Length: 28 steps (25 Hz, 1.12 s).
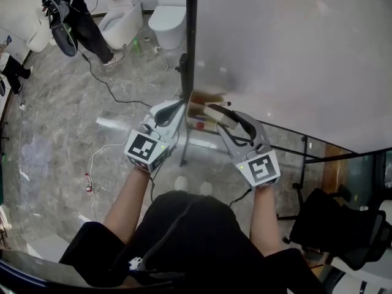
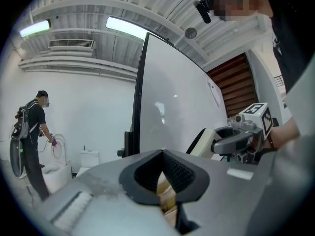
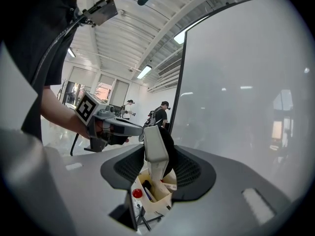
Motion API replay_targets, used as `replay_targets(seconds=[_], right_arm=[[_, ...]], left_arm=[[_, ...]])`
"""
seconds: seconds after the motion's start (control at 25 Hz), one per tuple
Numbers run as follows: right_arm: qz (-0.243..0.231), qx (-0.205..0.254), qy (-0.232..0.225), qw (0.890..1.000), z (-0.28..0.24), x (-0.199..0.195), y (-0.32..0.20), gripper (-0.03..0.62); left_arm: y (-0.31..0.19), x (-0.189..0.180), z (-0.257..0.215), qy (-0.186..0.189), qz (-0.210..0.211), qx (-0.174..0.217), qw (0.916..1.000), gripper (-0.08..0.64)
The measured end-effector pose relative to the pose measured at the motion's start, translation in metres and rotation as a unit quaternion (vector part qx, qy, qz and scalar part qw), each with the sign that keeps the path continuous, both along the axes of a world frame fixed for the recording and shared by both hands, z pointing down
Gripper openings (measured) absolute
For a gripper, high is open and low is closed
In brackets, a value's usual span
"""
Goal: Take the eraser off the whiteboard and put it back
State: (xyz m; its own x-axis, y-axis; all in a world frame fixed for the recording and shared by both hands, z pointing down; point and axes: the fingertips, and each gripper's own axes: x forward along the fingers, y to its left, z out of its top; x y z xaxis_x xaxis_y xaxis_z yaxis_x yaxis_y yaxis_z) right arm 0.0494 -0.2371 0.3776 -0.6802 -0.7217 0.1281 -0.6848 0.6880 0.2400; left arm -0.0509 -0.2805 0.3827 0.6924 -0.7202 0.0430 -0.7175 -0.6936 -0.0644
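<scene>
The right hand-held gripper (image 3: 157, 157) grips the eraser (image 3: 153, 145), felt facing the whiteboard (image 3: 246, 92), likely for replacing; the left hand-held gripper (image 2: 161, 162) is closed, empty.

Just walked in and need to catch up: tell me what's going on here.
A person stands at a whiteboard with a gripper in each hand. The right gripper is clamped on the eraser and holds it over a small box of pens by the board's lower corner. The left gripper is shut on nothing, just beside it.
</scene>
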Motion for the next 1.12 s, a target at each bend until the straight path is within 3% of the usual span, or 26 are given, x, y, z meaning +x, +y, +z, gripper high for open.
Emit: replay_targets(seconds=[1.12], right_arm=[[-0.015,-0.089,0.023,0.996,0.066,-0.006,-0.035,0.187]], left_arm=[[-0.024,-0.009,0.039,0.011,-0.019,-0.049,0.9986,0.002]])
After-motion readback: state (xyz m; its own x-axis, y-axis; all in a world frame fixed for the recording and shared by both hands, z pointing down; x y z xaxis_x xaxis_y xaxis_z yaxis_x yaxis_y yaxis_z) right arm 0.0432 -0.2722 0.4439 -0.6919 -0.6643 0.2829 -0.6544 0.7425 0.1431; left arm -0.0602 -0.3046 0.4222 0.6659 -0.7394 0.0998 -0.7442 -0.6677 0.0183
